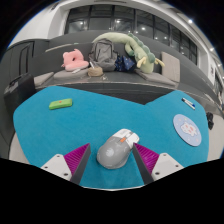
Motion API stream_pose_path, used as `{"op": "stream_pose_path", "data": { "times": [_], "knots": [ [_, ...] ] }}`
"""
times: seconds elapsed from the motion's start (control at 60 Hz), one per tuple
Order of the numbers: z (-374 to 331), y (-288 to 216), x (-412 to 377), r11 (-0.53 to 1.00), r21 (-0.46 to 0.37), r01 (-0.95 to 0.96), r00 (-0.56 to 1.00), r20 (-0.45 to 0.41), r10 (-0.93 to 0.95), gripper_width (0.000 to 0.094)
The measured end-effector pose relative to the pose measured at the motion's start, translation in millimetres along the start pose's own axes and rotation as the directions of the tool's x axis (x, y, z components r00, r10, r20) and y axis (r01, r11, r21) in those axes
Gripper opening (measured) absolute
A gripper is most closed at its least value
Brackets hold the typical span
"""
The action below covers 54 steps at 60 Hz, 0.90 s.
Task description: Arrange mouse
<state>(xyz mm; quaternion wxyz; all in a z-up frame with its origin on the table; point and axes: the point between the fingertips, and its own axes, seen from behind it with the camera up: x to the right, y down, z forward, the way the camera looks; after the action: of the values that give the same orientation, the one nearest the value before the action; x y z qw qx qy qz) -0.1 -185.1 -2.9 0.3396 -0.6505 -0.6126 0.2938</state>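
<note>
A grey mouse with a white and orange part at its front lies on the teal mat. It sits between the fingers of my gripper. The fingers are spread apart. The right pad is close to the mouse's side, and a strip of mat shows between the mouse and the left pad. The mouse rests on the mat, angled with its front toward the far right.
A small green object lies on the mat at the far left. A round pale disc and a small white item lie at the right. Beyond the mat, a pink thing and bags with clothes sit on a bench.
</note>
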Motion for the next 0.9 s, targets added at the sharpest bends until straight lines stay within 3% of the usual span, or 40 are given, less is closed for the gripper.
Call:
{"op": "stream_pose_path", "data": {
  "times": [0.4, 0.467, 0.583, 0.617, 0.75, 0.9],
  "knots": [
    [69, -43, -16, 0.998, -0.043, -0.051, 0.995, 0.082, 0.054, 0.0846],
    [72, -45, -17, 0.999, -0.038, -0.035, 0.996, 0.086, 0.038, 0.0794],
    [77, -42, -9, 0.999, -0.023, 0.036, 0.998, 0.051, -0.035, 0.0614],
    [78, -42, -7, 0.999, -0.011, 0.051, 0.998, 0.039, -0.051, 0.0486],
    [75, -45, -12, 1.000, -0.005, 0.028, 0.997, 0.070, -0.028, 0.0416],
    [35, -85, 2, 0.996, 0.089, 0.019, 0.996, 0.085, -0.026, 0.0365]
  ]
}}
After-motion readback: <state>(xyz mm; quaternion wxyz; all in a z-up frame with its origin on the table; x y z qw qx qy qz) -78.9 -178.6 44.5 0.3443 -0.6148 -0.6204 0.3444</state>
